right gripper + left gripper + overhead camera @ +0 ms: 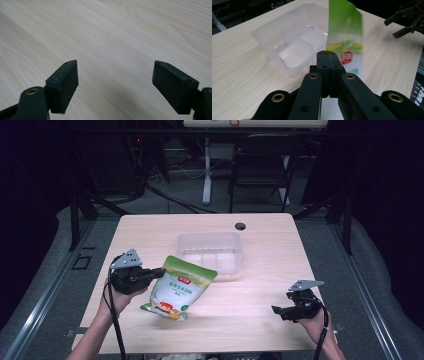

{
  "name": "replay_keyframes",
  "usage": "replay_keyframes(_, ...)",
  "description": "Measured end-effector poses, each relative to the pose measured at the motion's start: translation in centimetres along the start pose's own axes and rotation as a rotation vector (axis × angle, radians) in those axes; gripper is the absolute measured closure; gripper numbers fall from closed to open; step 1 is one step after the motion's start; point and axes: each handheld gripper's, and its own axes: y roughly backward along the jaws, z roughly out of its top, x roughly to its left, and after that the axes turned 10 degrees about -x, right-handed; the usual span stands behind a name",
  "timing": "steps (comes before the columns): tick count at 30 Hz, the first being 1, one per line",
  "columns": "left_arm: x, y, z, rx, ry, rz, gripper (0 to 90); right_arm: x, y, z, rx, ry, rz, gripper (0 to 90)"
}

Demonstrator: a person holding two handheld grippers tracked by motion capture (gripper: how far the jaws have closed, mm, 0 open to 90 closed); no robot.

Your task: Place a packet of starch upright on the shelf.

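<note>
Left fingers (327, 56) pinching pouch (181, 287), clear tray (210, 251) just behind, right gripper (278, 311) agape

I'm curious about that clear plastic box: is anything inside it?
The clear plastic box looks empty: only its dividers show. The green pouch, pinched by the left tool, covers its far corner in the left gripper view.

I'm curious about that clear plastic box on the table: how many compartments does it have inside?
3, as far as shows. The clear box has one long section along its near side and two smaller ones behind a divider; the green pouch, pinched by the left gripper, hides its far end.
</note>
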Motion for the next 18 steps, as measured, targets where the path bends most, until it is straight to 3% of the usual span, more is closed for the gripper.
replay_keyframes(9,-1.2,0.4,1.2,0.012,-0.031,-0.055,90.0,-0.1,-0.1,-0.1,0.012,0.0,0.003,20.2)
replay_keyframes(18,-1.4,0.6,2.2,0.025,-0.043,-0.047,90.0,-0.1,-0.2,-0.1,0.016,-0.002,0.003,20.1)
